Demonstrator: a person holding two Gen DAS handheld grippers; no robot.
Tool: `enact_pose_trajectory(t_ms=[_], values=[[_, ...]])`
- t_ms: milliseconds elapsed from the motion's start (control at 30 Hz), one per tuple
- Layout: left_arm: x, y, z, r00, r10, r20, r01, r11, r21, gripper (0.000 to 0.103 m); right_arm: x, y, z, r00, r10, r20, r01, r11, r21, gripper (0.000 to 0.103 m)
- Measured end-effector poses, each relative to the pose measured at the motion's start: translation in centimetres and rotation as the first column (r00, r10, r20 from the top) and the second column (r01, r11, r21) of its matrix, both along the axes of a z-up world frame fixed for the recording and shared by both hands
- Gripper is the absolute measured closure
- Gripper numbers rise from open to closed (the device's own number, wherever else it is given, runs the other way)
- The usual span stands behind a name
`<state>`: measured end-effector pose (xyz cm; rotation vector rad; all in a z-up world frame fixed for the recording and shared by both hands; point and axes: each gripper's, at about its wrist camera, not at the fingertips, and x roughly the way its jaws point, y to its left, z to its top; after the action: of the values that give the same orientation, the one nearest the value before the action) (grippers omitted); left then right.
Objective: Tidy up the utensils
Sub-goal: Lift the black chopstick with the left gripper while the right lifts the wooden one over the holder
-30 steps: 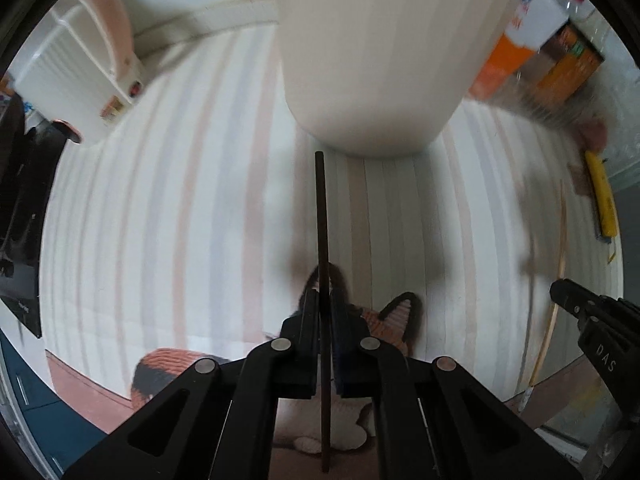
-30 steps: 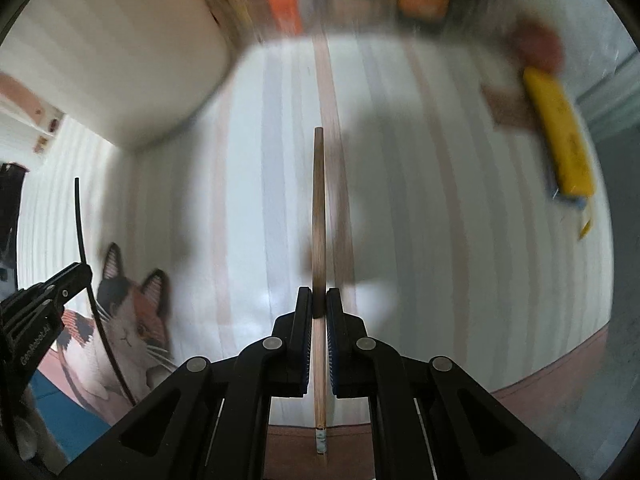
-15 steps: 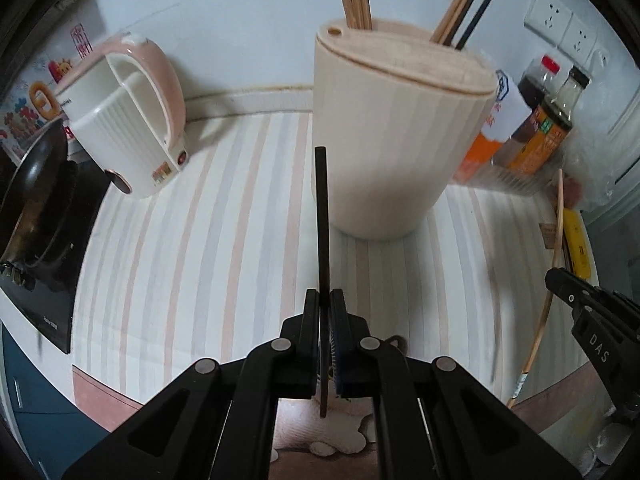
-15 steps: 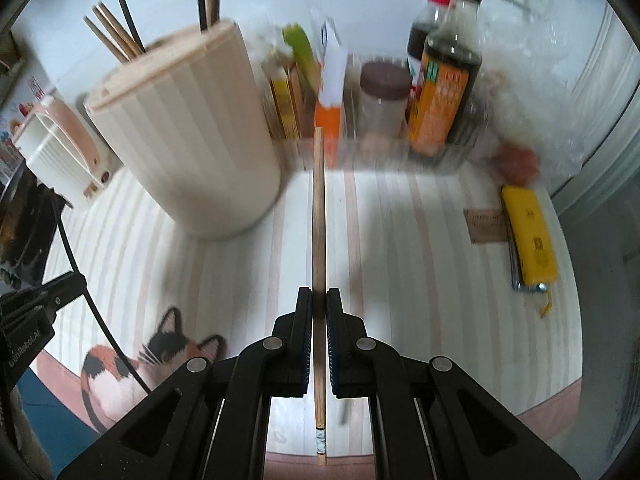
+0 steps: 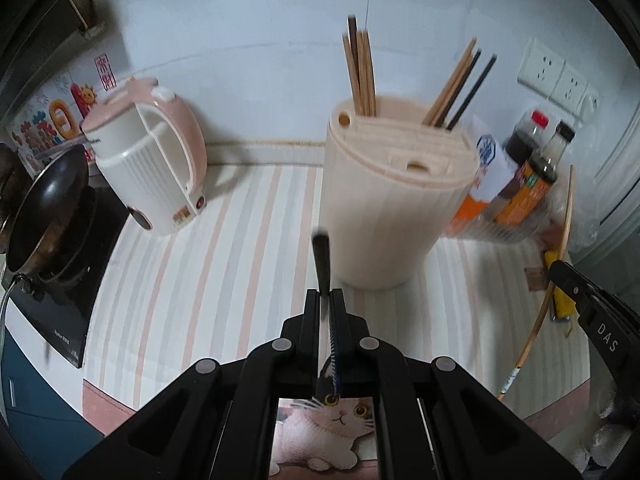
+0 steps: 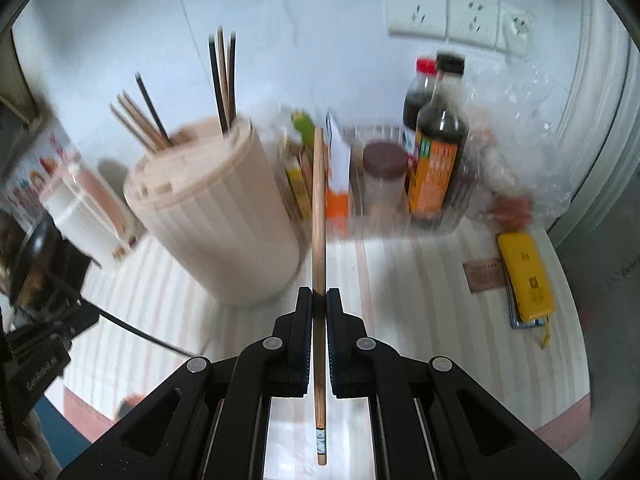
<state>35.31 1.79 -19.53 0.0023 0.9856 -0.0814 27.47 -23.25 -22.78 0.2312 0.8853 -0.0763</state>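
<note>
My left gripper (image 5: 325, 294) is shut on a black chopstick (image 5: 321, 260) that points toward the cream ribbed utensil holder (image 5: 392, 216). Wooden and black chopsticks (image 5: 362, 76) stand in the holder's top slots. The right gripper (image 5: 560, 270) shows at the right edge of the left wrist view with a wooden chopstick (image 5: 558, 256). In the right wrist view, my right gripper (image 6: 319, 294) is shut on that wooden chopstick (image 6: 318, 208), which points up and forward. The holder (image 6: 216, 216) stands to its left. The left gripper (image 6: 48, 344) and its black chopstick (image 6: 136, 330) show at the lower left.
A pink and white kettle (image 5: 148, 160) and a black pan (image 5: 44, 208) on a cooktop stand at the left. Sauce bottles (image 6: 436, 140) and packets fill a clear tray at the back. A yellow phone (image 6: 526, 276) lies at the right. A cat picture (image 5: 324, 428) lies on the striped mat.
Both grippers have risen and tilted upward with their chopsticks held. The holder, close ahead before, now shows its top with the chopsticks in it, and the back wall has come into view.
</note>
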Motion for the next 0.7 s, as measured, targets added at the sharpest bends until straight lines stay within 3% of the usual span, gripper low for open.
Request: enact_pose_trajectory(t_ms=[267,467,700], values=[[0.7,0.9,4.3,0.996,0.020,0.087,-0.019,1.000,-0.022,0.101,1.1,0.5,2.7,0.998,0.016,0.065,-0.018,1.000,0.024,0.096],[0.8,1.2,8.0,0.990,0.014,0.139,-0.007,0.999,-0.049,0.101,2.8,0.9,4.5,0.996,0.035,0.077,-0.043,0.994,0.100,0.096],[0.7,1.5,13.3,0.974,0.013,0.227,0.007,0.996,-0.085,0.101,5.0,1.2,8.8,0.988,0.061,0.144,-0.082,0.986,0.148,0.096]])
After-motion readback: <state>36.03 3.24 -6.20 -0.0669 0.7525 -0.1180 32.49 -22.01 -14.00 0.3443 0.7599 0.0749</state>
